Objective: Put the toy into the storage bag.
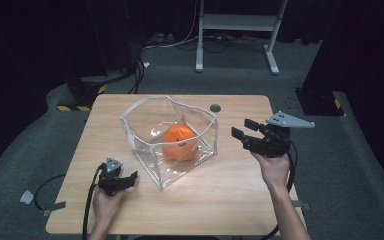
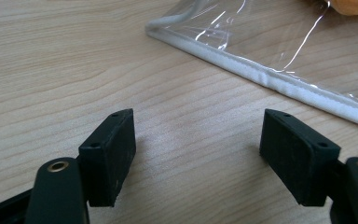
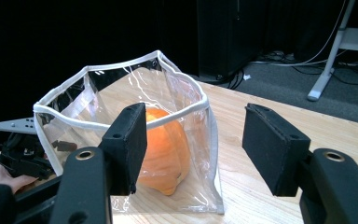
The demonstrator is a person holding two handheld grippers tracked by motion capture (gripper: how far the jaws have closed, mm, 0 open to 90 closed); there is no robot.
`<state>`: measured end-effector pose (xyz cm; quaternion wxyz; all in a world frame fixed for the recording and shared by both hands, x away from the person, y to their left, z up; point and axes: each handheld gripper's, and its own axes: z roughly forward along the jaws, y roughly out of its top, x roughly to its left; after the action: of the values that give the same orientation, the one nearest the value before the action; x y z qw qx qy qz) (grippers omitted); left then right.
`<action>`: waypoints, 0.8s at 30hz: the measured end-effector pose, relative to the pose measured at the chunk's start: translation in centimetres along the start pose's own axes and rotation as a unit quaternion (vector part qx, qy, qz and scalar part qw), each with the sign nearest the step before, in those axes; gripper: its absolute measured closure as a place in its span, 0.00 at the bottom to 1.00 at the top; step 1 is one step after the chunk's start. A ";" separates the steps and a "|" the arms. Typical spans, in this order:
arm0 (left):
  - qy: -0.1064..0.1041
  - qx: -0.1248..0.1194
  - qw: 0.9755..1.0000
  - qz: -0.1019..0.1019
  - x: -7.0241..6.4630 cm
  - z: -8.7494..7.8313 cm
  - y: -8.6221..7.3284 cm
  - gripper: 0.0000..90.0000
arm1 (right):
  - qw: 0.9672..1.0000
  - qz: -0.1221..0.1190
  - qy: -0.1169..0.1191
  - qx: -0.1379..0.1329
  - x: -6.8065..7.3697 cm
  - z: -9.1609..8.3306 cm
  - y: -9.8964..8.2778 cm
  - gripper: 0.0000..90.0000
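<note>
A clear plastic bag with white piping (image 1: pixel 145 111) stands open in the middle of the wooden table (image 1: pixel 230 180). An orange rounded object (image 1: pixel 179 142) lies inside it, also seen through the clear wall in the right gripper view (image 3: pixel 168 149). My left gripper (image 1: pixel 132 176) rests low on the table at the bag's near left corner, jaws open over bare wood (image 2: pixel 198 140), with the bag's white seam (image 2: pixel 270 79) just ahead. My right gripper (image 1: pixel 244 129) hovers to the right of the bag, pointing at it, jaws open with nothing between them (image 3: pixel 193 144).
A small dark round grommet (image 1: pixel 215 108) sits in the table near its far edge. Beyond the table stand a white metal frame (image 1: pixel 237 22), cables on the grey floor and black cases with hazard tape (image 1: pixel 82 97). Bare wood lies in front of the bag.
</note>
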<state>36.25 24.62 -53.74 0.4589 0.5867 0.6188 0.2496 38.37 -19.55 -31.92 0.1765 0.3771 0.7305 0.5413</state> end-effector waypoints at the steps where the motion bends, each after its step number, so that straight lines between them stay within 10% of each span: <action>1: 0.000 0.000 1.000 0.000 0.0 0.0 0.0 0.30 | 1.000 0.000 0.000 -0.001 0.0 -0.1 -0.1 0.45; 24: 0.000 0.000 1.000 0.000 0.0 0.0 0.0 0.30 | 1.000 0.012 -0.004 -0.012 -0.4 -1.4 -2.5 0.45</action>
<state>36.25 24.62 -53.74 0.4590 0.5865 0.6189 0.2498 36.81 -21.10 -33.83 0.1772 0.3861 0.7184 0.5508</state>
